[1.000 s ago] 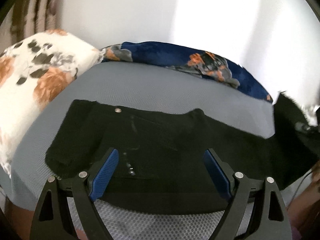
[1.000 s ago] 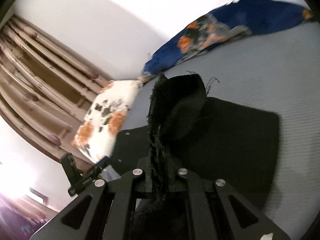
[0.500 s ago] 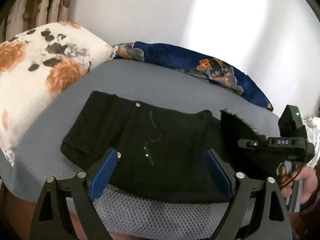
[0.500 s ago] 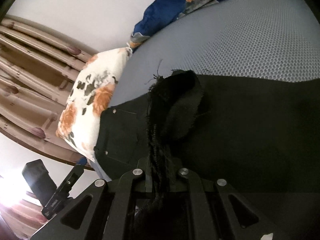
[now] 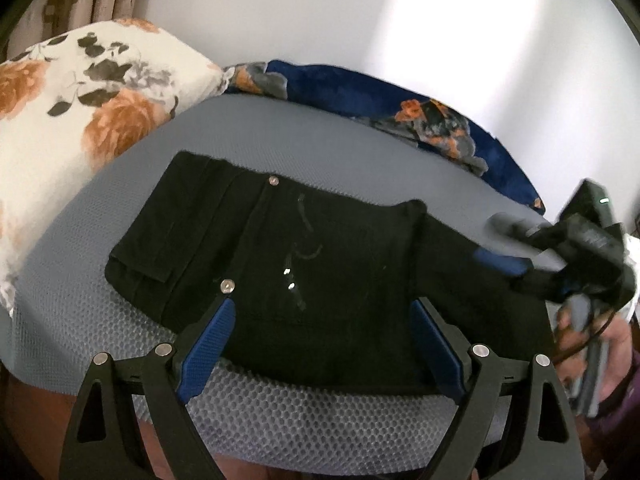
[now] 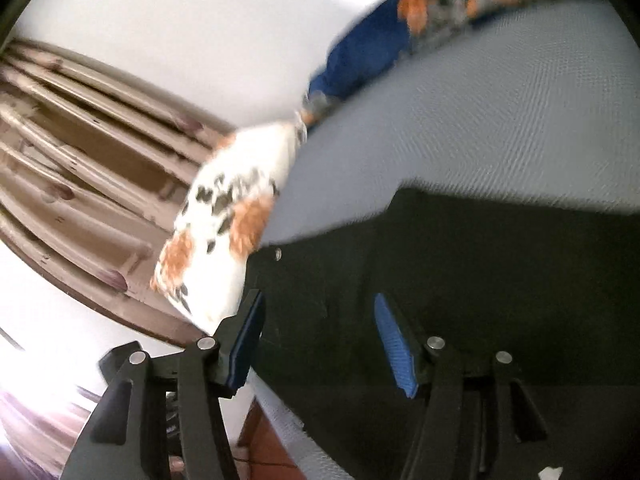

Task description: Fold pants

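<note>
Black pants (image 5: 304, 264) lie folded flat on the grey mesh bed cover (image 5: 280, 144), waistband and metal button toward the far left. My left gripper (image 5: 320, 312) hovers wide open above the pants' near edge, nothing between its blue pads. The right gripper (image 5: 516, 256) comes in blurred from the right in the left wrist view, held by a person's hand (image 5: 612, 344). In the right wrist view the right gripper (image 6: 318, 320) hangs over the black pants (image 6: 480, 280); its jaws are opening, with no cloth pressed between the pads.
A white floral pillow (image 5: 80, 96) lies at the far left of the bed. A dark blue floral blanket (image 5: 400, 108) runs along the back by the white wall. Brown curtains (image 6: 80, 184) hang left. The bed's near edge drops to a reddish floor (image 6: 272, 452).
The right gripper moved left over the waist area, let go of the black pant hem it was pinching and opened. The hem now lies down on the pants. The left gripper stayed open.
</note>
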Tool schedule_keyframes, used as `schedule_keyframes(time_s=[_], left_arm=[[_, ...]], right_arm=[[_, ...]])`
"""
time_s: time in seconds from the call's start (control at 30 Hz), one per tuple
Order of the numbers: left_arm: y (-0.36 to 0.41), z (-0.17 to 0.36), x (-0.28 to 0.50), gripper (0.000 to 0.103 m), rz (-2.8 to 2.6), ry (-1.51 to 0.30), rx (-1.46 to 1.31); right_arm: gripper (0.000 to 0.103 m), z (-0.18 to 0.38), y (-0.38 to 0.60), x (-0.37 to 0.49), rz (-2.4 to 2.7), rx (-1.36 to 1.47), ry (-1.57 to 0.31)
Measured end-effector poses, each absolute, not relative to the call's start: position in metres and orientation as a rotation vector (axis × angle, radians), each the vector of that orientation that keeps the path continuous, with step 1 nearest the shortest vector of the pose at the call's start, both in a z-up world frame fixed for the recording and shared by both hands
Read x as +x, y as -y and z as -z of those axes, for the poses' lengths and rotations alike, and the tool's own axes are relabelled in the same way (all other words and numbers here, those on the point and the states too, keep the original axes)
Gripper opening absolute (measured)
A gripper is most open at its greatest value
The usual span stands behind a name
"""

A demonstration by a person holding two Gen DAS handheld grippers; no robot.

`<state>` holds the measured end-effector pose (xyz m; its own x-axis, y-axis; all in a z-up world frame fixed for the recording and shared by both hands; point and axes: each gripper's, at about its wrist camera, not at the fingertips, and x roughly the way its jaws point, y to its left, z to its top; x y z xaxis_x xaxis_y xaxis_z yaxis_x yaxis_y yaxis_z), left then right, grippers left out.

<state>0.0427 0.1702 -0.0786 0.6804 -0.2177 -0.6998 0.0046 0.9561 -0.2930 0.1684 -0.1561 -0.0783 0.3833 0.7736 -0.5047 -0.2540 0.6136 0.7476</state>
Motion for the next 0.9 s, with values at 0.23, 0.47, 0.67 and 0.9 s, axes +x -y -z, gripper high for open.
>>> schedule_keyframes(time_s=[0.23, 0.47, 0.67, 0.9], left_arm=[[-0.183, 0.084, 0.042, 0.089, 0.124, -0.811, -0.364], [-0.176, 0.084, 0.044, 0.089, 0.13, -0.825, -0.326], [-0.179, 0.084, 0.043, 0.089, 0.129, -0.812, -0.343], [-0.181, 0.085, 0.044, 0.089, 0.099, -0.819, -0.318]], right_arm=[[0.055, 0.07, 0.224, 0.135, -0.613, 0.356, -1.023], [0.048, 0.11, 0.24, 0.115, -0.598, 0.338, -1.083], [0.046, 0.073, 0.22, 0.101, -0.684, 0.288, -0.981], [0.029, 0.077, 0.11, 0.074, -0.852, -0.027, -0.948]])
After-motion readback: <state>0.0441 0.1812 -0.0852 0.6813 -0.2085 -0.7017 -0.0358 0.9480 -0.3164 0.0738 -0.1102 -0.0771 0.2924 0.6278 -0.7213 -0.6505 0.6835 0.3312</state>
